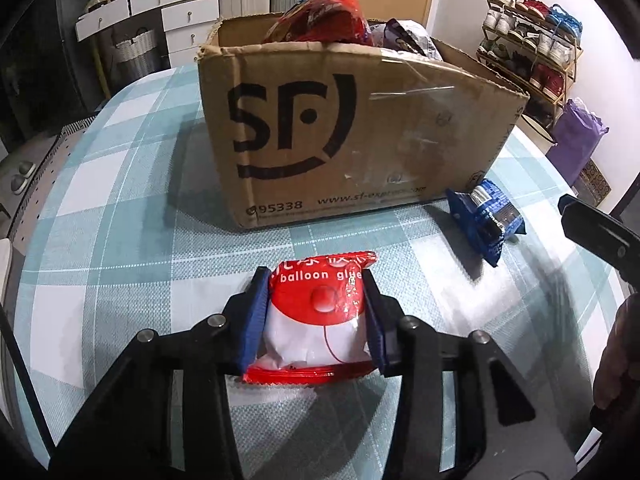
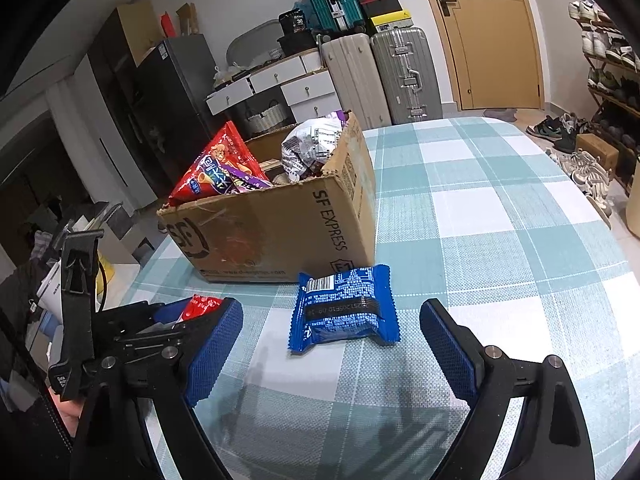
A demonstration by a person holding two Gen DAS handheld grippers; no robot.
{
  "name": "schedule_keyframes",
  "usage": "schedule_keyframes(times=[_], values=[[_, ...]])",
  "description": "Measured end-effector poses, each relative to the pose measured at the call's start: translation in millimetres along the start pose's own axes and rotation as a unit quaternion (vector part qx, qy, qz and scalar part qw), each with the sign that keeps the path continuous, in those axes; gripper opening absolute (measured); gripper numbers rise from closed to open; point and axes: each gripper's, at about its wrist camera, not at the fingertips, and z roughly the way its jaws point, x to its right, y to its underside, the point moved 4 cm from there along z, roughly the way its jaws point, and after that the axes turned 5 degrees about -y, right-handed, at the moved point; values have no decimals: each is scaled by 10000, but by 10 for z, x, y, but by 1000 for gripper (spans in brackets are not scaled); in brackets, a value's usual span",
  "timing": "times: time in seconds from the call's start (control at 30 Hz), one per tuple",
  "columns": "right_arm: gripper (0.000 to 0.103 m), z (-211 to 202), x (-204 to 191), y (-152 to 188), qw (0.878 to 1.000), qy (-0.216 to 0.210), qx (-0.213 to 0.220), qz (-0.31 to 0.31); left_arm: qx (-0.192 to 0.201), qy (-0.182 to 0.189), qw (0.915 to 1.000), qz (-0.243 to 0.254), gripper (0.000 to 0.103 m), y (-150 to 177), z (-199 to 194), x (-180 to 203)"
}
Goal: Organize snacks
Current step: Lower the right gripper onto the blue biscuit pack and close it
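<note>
**Mia:** What does the left gripper (image 1: pixel 318 316) have?

**Ben:** A red and white packet (image 1: pixel 318 320). It sits right between the two blue fingers (image 1: pixel 254 320). They press on both its sides, so they hold it tight. It says "balloon glue" on top.

**Mia:** Is it up in the air?

**Ben:** I cannot tell. It looks very close to the worktop (image 1: pixel 120 208).

**Mia:** And the right gripper (image 2: pixel 332 354)?

**Ben:** Its fingers (image 2: pixel 214 346) are wide apart. They hold nothing. A blue packet (image 2: pixel 343 308) lies flat on the worktop just ahead of them, about in the middle of the gap. The fingers do not touch it.

**Mia:** Where is the box?

**Ben:** The cardboard box (image 1: pixel 340 136) stands past both packets, further ahead of the fingers. It has big black letters on it. A red bag (image 2: pixel 218 170) and a silvery bag (image 2: pixel 308 148) stick out of the top.

**Mia:** What is the worktop like?

**Ben:** It has a cloth with blue-green and white squares.

**Mia:** And the room?

**Ben:** Behind the box are suitcases (image 2: pixel 380 76), white drawers (image 2: pixel 276 88) and a yellow-brown door (image 2: pixel 488 32). A shoe rack (image 1: pixel 532 52) full of shoes stands off to the right.
</note>
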Motion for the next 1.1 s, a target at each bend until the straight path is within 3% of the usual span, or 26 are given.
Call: schedule_keyframes(times=[0.43,1.1], values=[[92,57,25,28,9999,37,-97,-23,121,93,9999,-31,40,208,-432,129],[89,605,106,-24,9977,49,-675,-19,243,41,9996,-138,40,276,-728,25]])
